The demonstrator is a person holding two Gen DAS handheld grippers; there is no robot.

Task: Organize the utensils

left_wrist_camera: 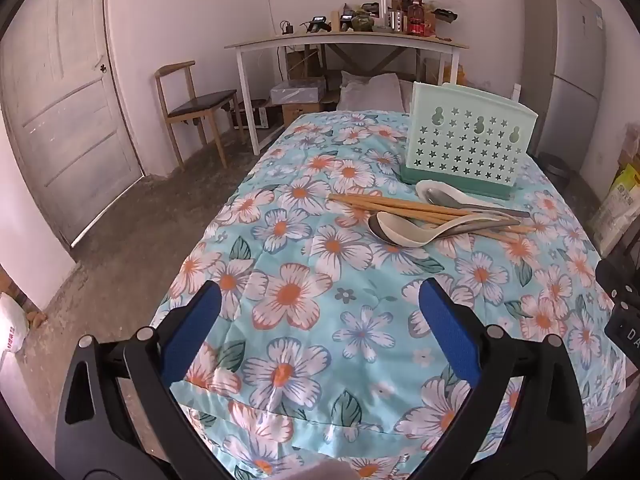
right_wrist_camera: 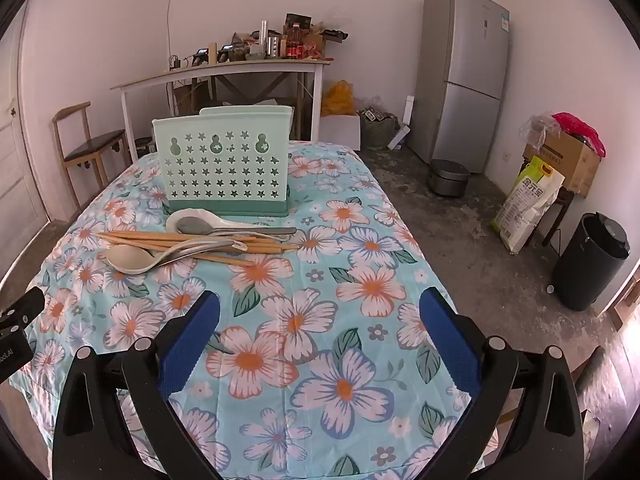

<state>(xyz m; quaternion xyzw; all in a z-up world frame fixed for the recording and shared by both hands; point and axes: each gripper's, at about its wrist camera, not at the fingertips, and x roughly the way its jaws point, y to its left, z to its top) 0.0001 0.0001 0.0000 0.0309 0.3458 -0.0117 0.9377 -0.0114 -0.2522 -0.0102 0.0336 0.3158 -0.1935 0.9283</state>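
Note:
A mint-green utensil holder (left_wrist_camera: 464, 144) (right_wrist_camera: 226, 164) with star holes stands upright on the floral table. In front of it lies a pile: wooden chopsticks (left_wrist_camera: 400, 205) (right_wrist_camera: 168, 238), two white ceramic spoons (left_wrist_camera: 404, 232) (right_wrist_camera: 130, 259) and metal spoons (left_wrist_camera: 444, 200) (right_wrist_camera: 200, 226), overlapping each other. My left gripper (left_wrist_camera: 320, 300) is open and empty above the near part of the table, well short of the pile. My right gripper (right_wrist_camera: 320, 304) is open and empty too, near and to the right of the pile.
The floral cloth (left_wrist_camera: 304, 280) (right_wrist_camera: 320, 320) covers the table. A wooden chair (left_wrist_camera: 192, 104), a white desk with clutter (left_wrist_camera: 344, 40), a fridge (right_wrist_camera: 464, 76), a dark bin (right_wrist_camera: 596, 260), a rice sack (right_wrist_camera: 528, 204) and a cardboard box (right_wrist_camera: 568, 156) stand around.

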